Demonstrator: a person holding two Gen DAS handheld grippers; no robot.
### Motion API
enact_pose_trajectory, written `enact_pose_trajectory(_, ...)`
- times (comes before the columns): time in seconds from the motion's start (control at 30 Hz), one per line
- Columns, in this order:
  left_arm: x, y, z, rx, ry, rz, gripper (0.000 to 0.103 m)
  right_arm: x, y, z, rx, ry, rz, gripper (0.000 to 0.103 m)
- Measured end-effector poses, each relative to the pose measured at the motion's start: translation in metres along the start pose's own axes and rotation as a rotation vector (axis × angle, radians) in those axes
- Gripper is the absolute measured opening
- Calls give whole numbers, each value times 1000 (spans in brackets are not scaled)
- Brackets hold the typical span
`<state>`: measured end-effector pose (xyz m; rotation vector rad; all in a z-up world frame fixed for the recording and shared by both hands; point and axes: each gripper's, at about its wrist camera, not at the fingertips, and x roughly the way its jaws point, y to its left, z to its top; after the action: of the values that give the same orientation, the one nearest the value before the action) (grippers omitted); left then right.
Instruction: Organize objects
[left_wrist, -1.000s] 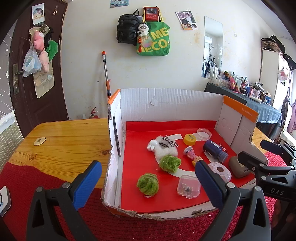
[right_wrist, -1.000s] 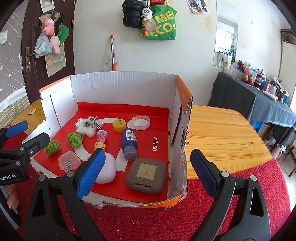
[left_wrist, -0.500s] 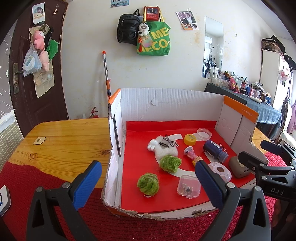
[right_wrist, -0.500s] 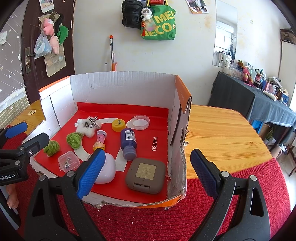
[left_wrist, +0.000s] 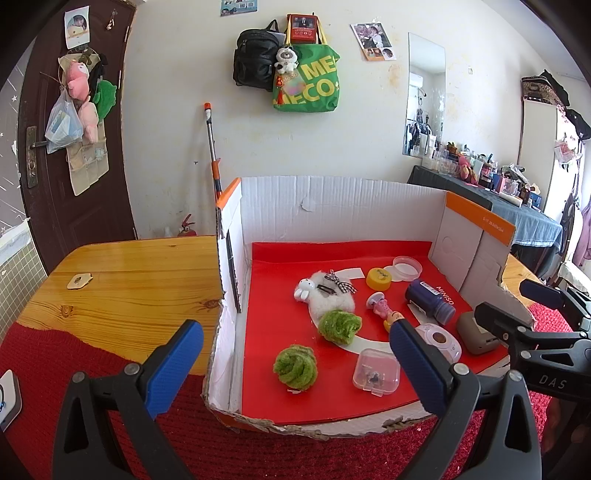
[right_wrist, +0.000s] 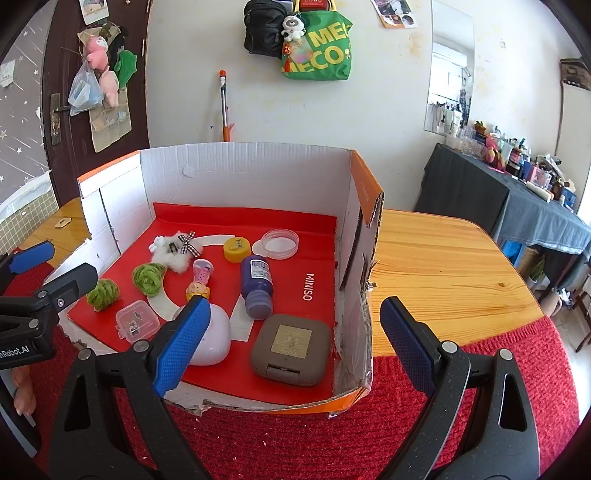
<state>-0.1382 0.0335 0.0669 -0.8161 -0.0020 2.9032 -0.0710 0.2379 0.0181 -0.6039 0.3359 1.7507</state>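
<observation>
A white cardboard box (right_wrist: 255, 177) with orange edges and a red floor stands on the wooden worktop (right_wrist: 443, 258), its torn front side low. Inside lie two green yarn balls (left_wrist: 295, 365), a small clear plastic case (left_wrist: 376, 369), a fluffy white plush toy with a checked bow (left_wrist: 328, 295), a yellow cap (right_wrist: 236, 249), a dark blue bottle (right_wrist: 256, 282) on its side and a grey-brown square case (right_wrist: 291, 343). Both the left tongs (left_wrist: 295, 363) and the right tongs (right_wrist: 295, 343) hang wide open before the box, with nothing between them.
</observation>
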Motion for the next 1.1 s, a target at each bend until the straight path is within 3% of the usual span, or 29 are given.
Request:
enact_pose_trajectory(0.43, -8, 1, 2, 0, -18, 11, 103, -5, -1, 0, 1, -14, -6, 94)
enact_pose_trajectory(0.7, -35, -2, 0, 4, -22, 20, 103, -33, 0, -5, 20, 8, 26, 94)
enact_pose_trajectory(0.9, -51, -2, -19, -27, 67, -8, 103, -54, 8, -21, 11, 58, 28, 94)
enact_pose_trajectory(1.1, -51, 1, -41, -79, 183, -25, 103, -52, 6, -41, 54, 161, 46, 94)
